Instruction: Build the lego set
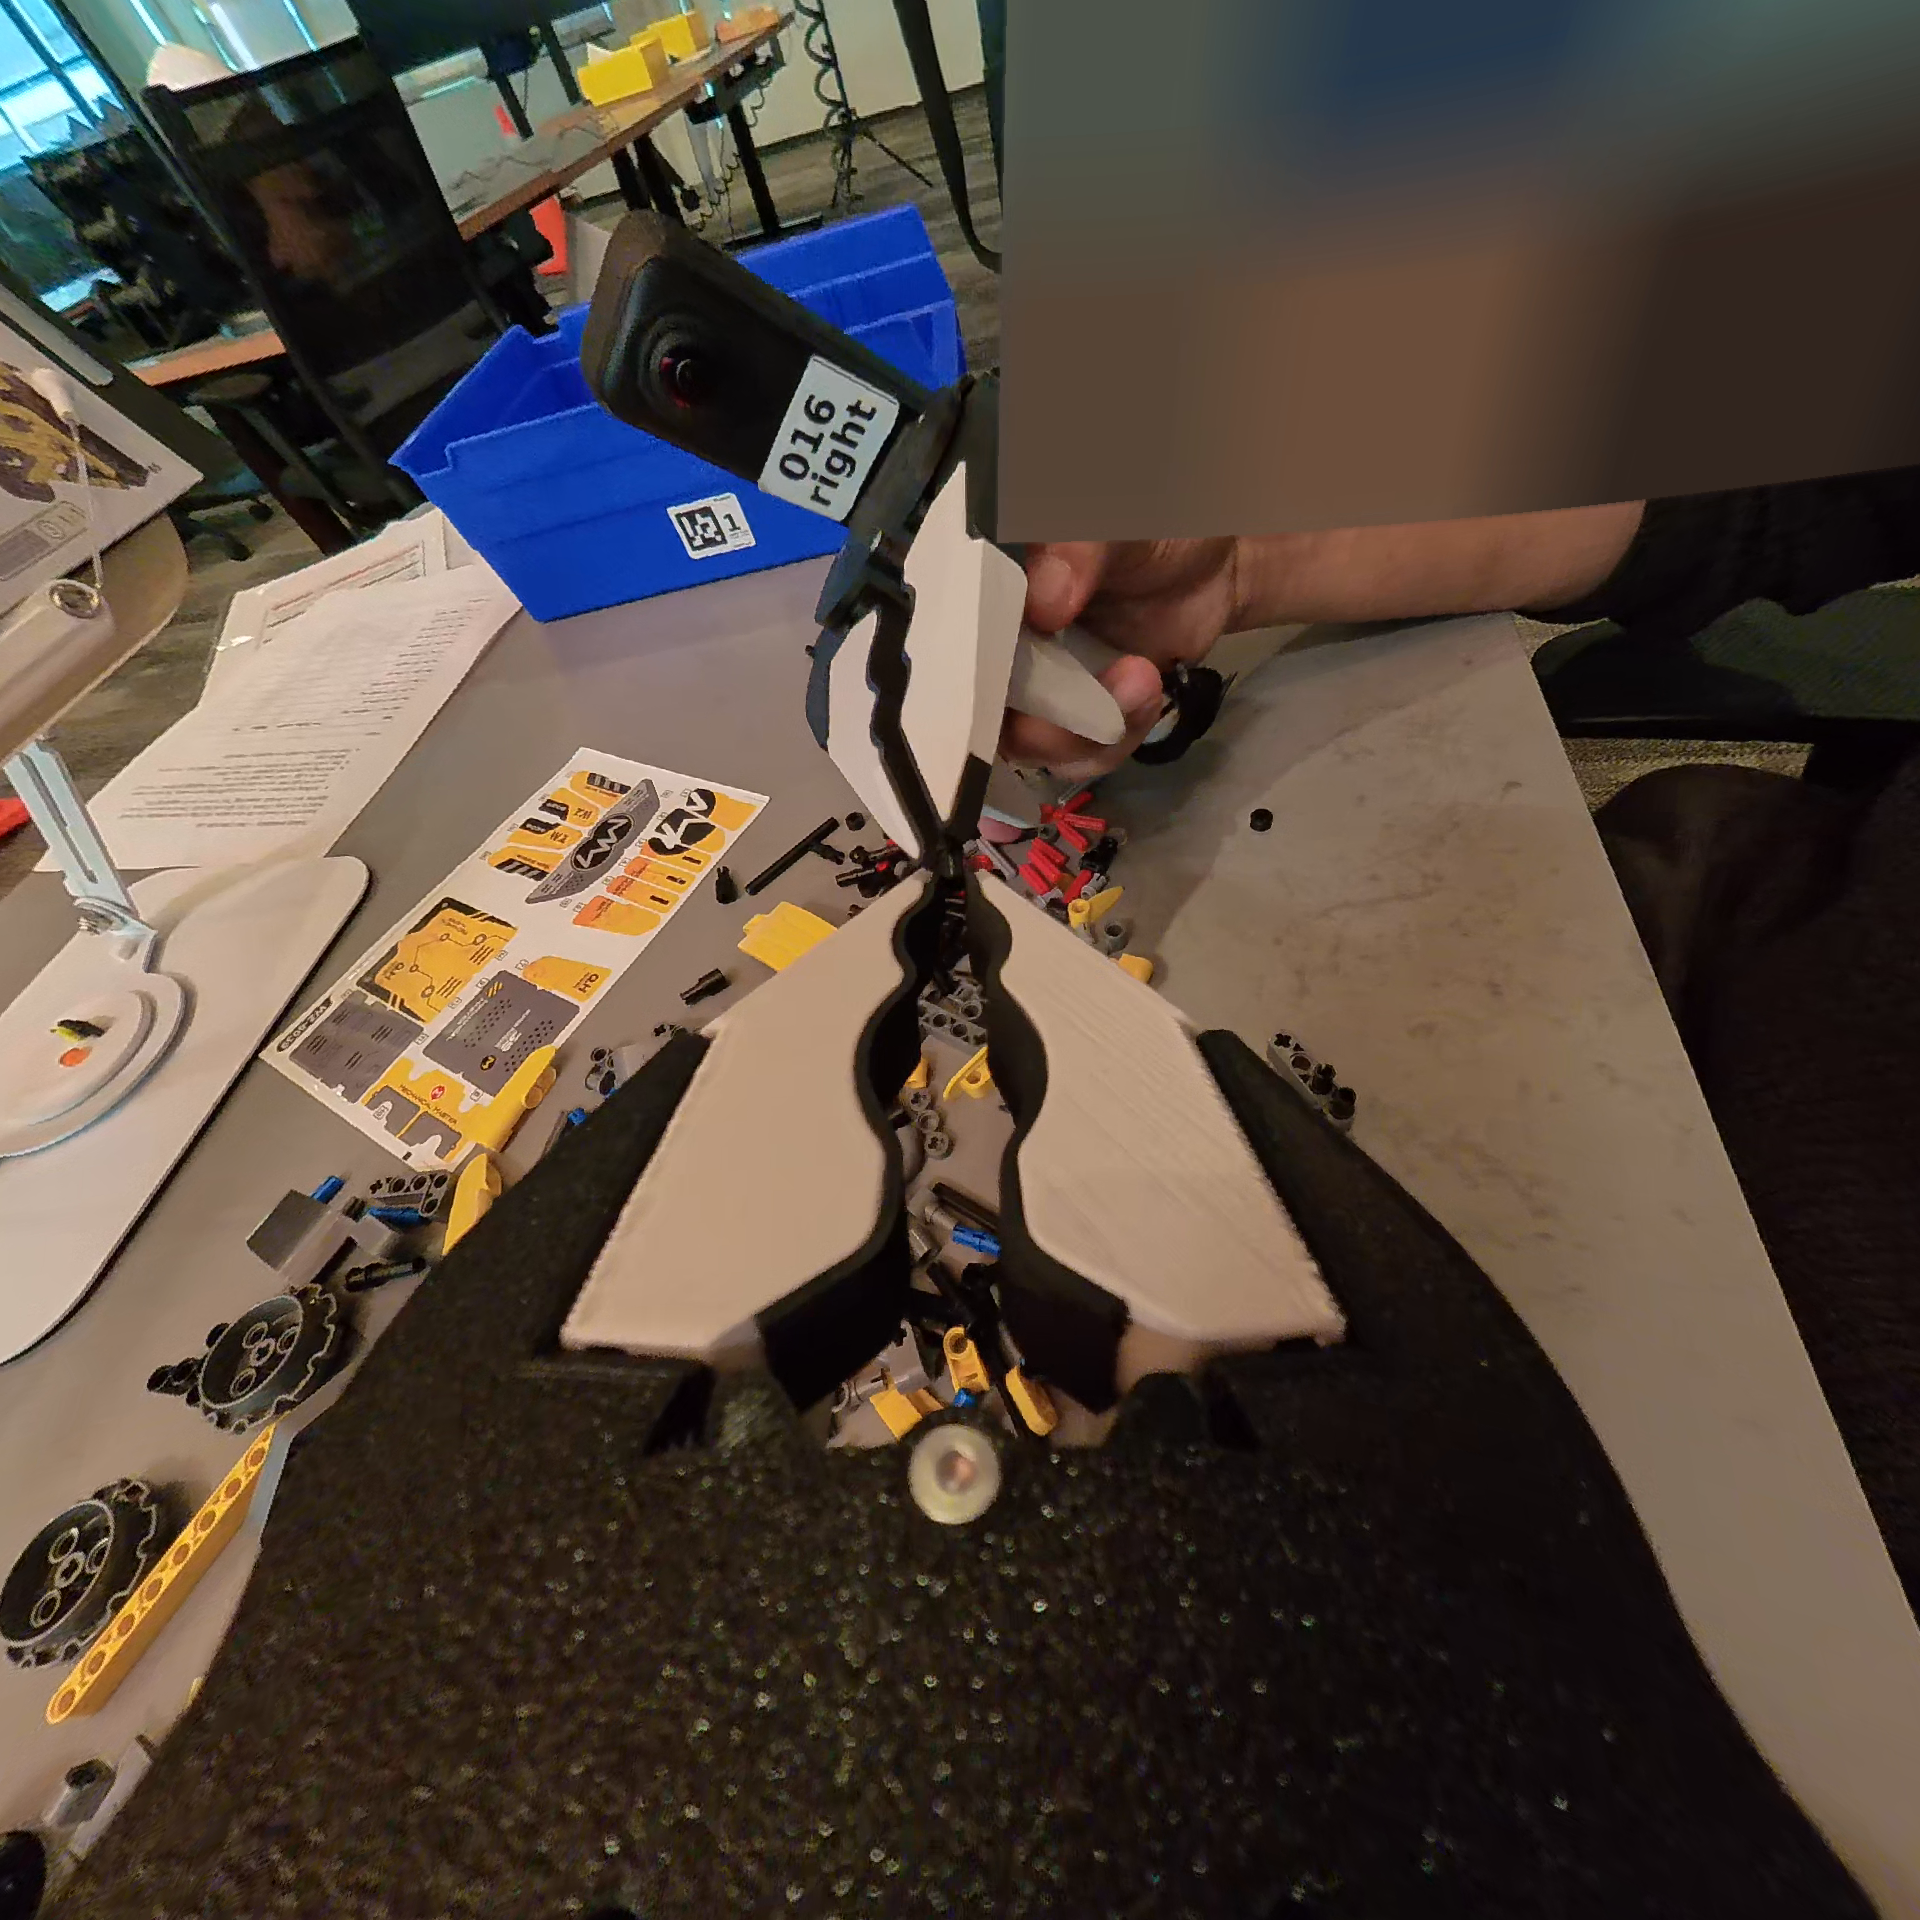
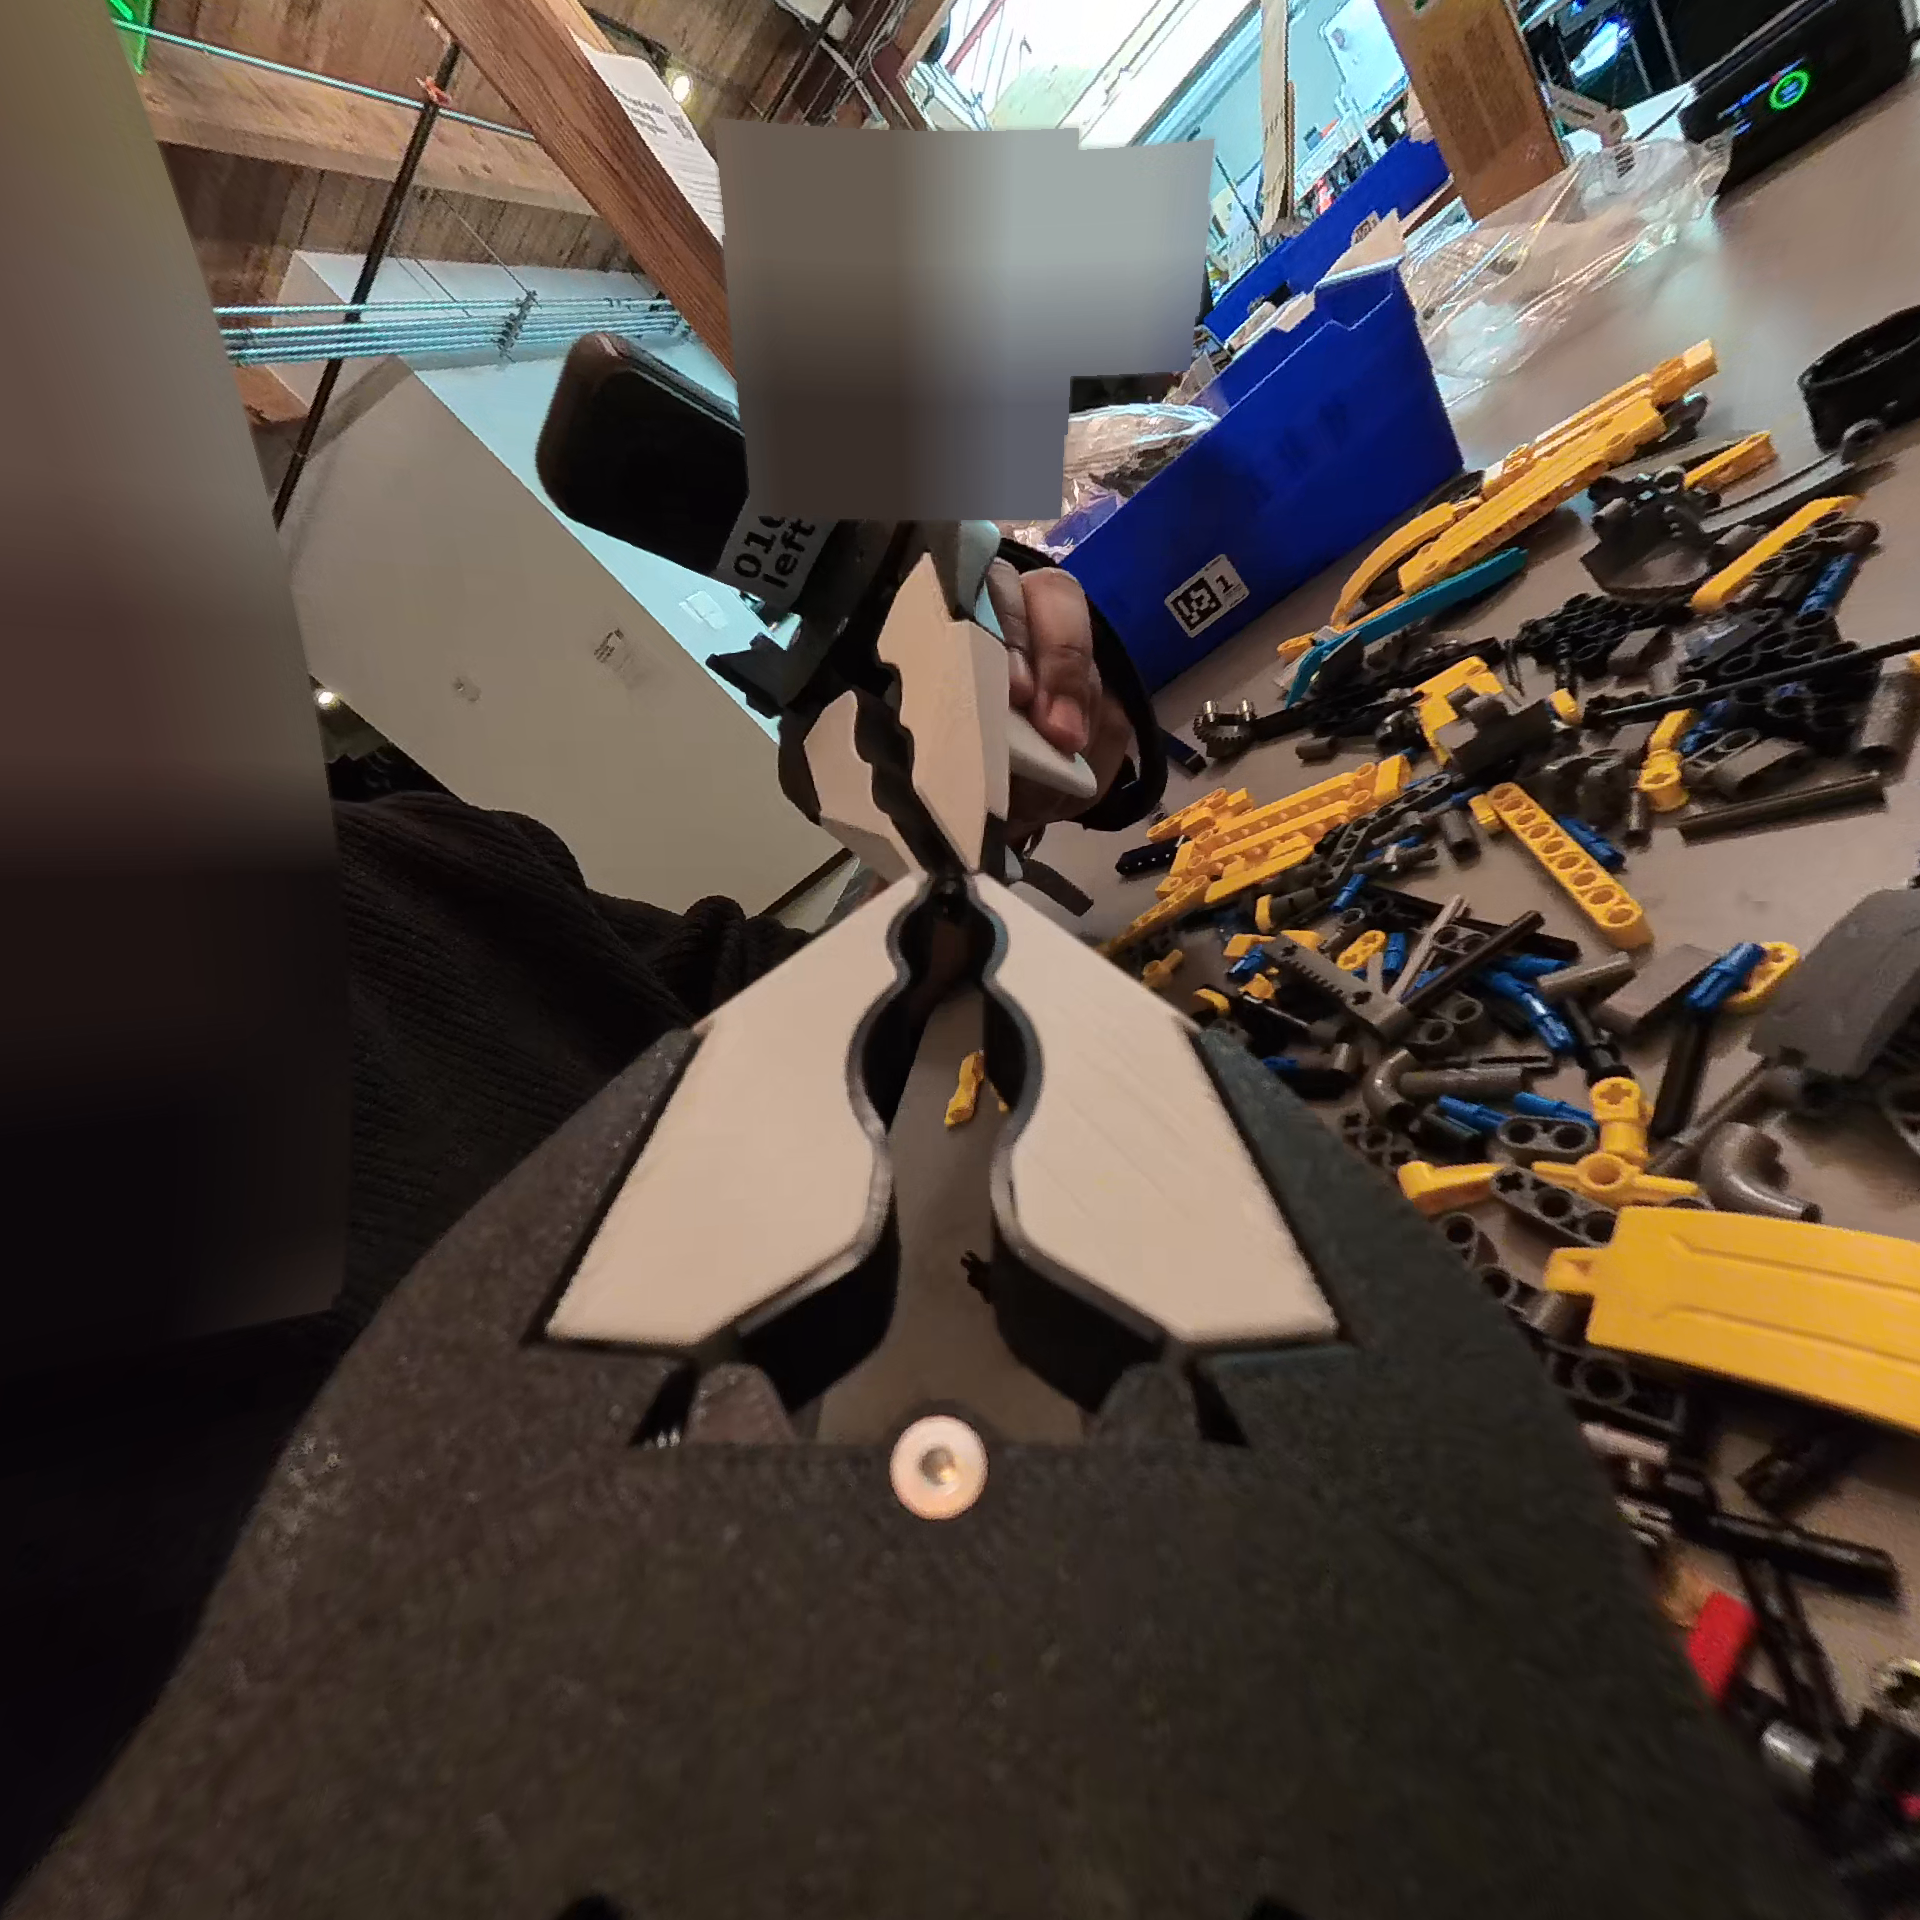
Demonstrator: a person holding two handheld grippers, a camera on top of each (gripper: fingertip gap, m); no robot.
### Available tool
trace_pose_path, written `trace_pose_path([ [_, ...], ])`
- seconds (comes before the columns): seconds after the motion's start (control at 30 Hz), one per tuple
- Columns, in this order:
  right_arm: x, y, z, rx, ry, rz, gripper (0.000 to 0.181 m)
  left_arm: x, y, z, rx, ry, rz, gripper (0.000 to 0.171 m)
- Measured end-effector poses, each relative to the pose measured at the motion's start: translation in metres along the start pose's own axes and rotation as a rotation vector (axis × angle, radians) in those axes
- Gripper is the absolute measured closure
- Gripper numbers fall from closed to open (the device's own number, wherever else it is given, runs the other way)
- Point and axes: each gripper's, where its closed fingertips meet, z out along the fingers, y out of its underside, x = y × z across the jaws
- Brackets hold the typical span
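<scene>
Closest to the lens, my left claw [image 1: 940,883] is pinched shut at its tips, mid-frame, meeting my right claw [image 2: 948,896] tip to tip. Both seem clamped on one small black plastic piece [image 1: 947,862] above the grey tabletop [image 1: 1403,935]. I judge it light, rigid and slick, best held across its sides. White printed labels sit on each camera mount and on the blue plastic bin [image 1: 623,499], upper centre.

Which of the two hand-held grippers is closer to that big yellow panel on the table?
Right. The yellow panel lies just right of the right hand-held gripper's body; the left hand-held gripper comes in from farther off, meeting it tip to tip.
</scene>
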Motion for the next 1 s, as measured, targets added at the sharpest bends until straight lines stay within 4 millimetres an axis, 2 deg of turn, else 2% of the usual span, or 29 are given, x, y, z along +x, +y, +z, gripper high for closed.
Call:
trace_pose_path([
  [0.33, -0.002, -0.005, -0.001, -0.003, 0.068, -0.088, 0.177, -0.004, -0.005, -0.001, 0.048, 0.002, -0.036, 0.168],
  [0.47, 0.001, -0.015, -0.008, 0.039, 0.129, -0.141, 0.178, -0.013, -0.014, -0.011, 0.127, -0.007, -0.102, 0.166],
  [0.53, 0.011, -0.015, -0.013, 0.005, 0.236, -0.221, 0.178, -0.024, -0.02, -0.019, 0.181, -0.046, -0.145, 0.166],
  [0.67, 0.037, -0.006, -0.027, -0.228, 0.549, -0.515, 0.178, -0.047, -0.019, -0.033, 0.217, -0.15, -0.208, 0.166],
  [0.77, 0.046, 0.003, -0.028, -0.43, 0.65, -0.679, 0.178, -0.057, -0.009, -0.035, 0.169, -0.219, -0.209, 0.166],
  [0.83, 0.04, 0.019, -0.014, -0.585, 0.585, -0.758, 0.178, -0.062, -0.005, -0.036, 0.152, -0.242, -0.236, 0.166],
  [0.93, 0.019, 0.059, 0.012, -0.857, 0.365, -0.888, 0.177, -0.065, -0.004, -0.037, 0.171, -0.228, -0.307, 0.166],
  [1.0, 0.017, 0.084, 0.018, -1.051, 0.264, -0.957, 0.177, -0.066, -0.006, -0.04, 0.191, -0.222, -0.33, 0.166],
])
